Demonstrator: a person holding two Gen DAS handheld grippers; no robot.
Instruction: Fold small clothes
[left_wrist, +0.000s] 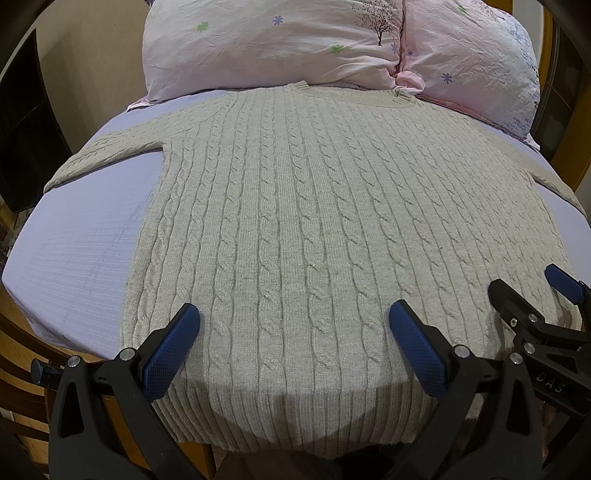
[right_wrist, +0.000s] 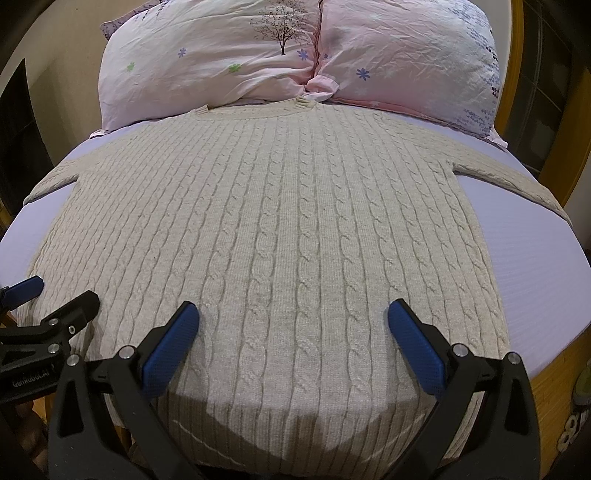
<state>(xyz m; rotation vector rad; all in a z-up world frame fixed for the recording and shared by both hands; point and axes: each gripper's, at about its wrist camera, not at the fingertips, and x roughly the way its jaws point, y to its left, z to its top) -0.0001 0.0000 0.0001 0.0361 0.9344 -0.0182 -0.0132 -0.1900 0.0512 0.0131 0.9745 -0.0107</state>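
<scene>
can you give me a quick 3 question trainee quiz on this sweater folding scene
1. True or false: the cable-knit sweater is already folded in half.
2. Multiple choice: what lies just beyond the sweater's neckline? A) a laundry basket B) two pink floral pillows C) a stack of towels
3. Short answer: what state are the left hand-held gripper and the right hand-held gripper in?

Key:
1. False; it lies spread flat on the lilac bedsheet, sleeves out to the sides.
2. B
3. Both open, fingers apart above the hem end, holding nothing.

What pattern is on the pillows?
Pale pink pillows with small flowers and a bare tree print, clearest in the right wrist view.
</scene>
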